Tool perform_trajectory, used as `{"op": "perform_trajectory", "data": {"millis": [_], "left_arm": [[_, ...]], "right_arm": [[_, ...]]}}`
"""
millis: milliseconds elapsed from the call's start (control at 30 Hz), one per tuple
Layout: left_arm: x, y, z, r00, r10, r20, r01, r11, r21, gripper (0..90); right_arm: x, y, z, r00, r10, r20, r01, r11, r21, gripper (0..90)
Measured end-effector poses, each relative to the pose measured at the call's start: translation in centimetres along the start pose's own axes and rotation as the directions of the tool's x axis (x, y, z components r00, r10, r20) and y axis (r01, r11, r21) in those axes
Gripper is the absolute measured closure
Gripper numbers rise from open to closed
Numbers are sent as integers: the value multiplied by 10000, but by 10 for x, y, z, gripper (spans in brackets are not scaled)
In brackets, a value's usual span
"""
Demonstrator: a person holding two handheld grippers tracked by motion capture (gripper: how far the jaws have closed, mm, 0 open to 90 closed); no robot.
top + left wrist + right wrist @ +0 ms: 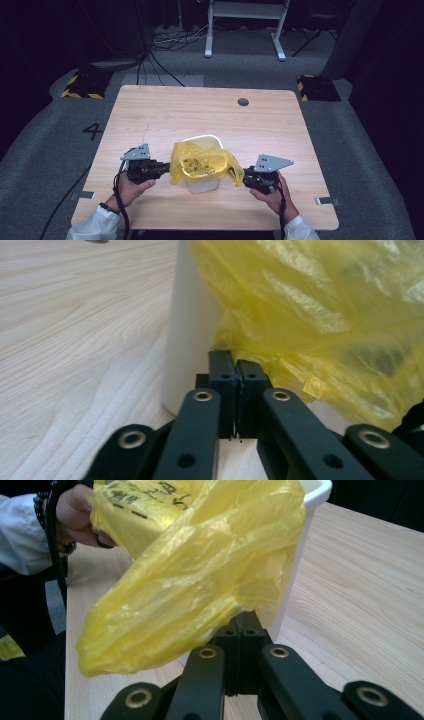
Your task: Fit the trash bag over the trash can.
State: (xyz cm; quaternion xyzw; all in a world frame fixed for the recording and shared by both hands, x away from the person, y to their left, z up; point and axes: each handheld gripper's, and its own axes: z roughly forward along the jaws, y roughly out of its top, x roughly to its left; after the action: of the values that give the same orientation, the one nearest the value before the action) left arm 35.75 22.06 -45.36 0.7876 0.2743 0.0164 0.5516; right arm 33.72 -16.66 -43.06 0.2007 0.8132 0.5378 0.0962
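At frame centre, both my grippers, left (161,169) and right (241,176), clamp the yellow bag's (200,162) edges, stretching it over the white bin (204,186) as a liner.

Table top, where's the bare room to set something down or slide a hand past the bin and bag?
The table is bare across its far half, between the white bin and the round hole, and along the left and right edges. It is crowded at the near middle: the yellow bag drapes the bin, flanked by the left gripper and right gripper.
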Motion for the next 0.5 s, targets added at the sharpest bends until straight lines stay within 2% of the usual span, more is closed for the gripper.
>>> {"op": "perform_trajectory", "data": {"millis": [33, 67, 100, 133, 167, 233, 267, 300, 367, 400, 467, 500], "left_arm": [[0, -1, 0, 10000, -53, 0, 53, 10000, -47, 864], [0, -1, 0, 9998, 14, -189, -16, 10000, -79, 836], [-1, -1, -1, 9994, 57, -335, -61, 9999, -96, 775], [-1, -2, -2, 9997, 103, -243, -106, 9999, -116, 772], [-4, -3, -5, 9990, 333, -295, -340, 9992, -227, 763], [-9, -2, -9, 9943, 797, -704, -808, 9966, -139, 676], [-12, -3, -12, 9893, 1063, -1002, -1078, 9941, -93, 630], [-14, -3, -15, 9856, 1197, -1192, -1204, 9927, 10, 542], [-17, -4, -22, 9819, 1332, -1348, -1368, 9904, -179, 494], [-17, -4, -25, 9780, 1429, -1521, -1494, 9883, -320, 462], [-18, -5, -33, 9797, 1474, -1359, -1558, 9864, -533, 353], [-19, -6, -35, 9793, 1492, -1370, -1584, 9856, -588, 335]], "right_arm": [[-1, -1, 0, 9999, 92, 61, -92, 9999, -48, 900], [-2, -1, 0, 9999, 145, 58, -144, 9999, -71, 900], [-2, -1, 0, 9998, 163, 115, -162, 9998, -99, 900], [-2, -1, -1, 9996, 191, 202, -189, 9998, -109, 900], [-2, -1, -1, 9995, 175, 258, -172, 9998, -132, 894], [-2, -1, -4, 9984, 146, 539, -134, 9997, -226, 837], [-2, -1, -5, 9983, 153, 560, -141, 9996, -230, 820], [-2, -1, -7, 9979, 95, 645, -81, 9997, -219, 776], [-3, -1, -10, 9962, 132, 865, -110, 9996, -265, 714], [-3, 0, -12, 9957, 144, 920, -118, 9995, -286, 681], [-4, 0, -14, 9939, 230, 1078, -198, 9993, -313, 593], [-5, 0, -15, 9931, 272, 1144, -237, 9992, -318, 530]]}}
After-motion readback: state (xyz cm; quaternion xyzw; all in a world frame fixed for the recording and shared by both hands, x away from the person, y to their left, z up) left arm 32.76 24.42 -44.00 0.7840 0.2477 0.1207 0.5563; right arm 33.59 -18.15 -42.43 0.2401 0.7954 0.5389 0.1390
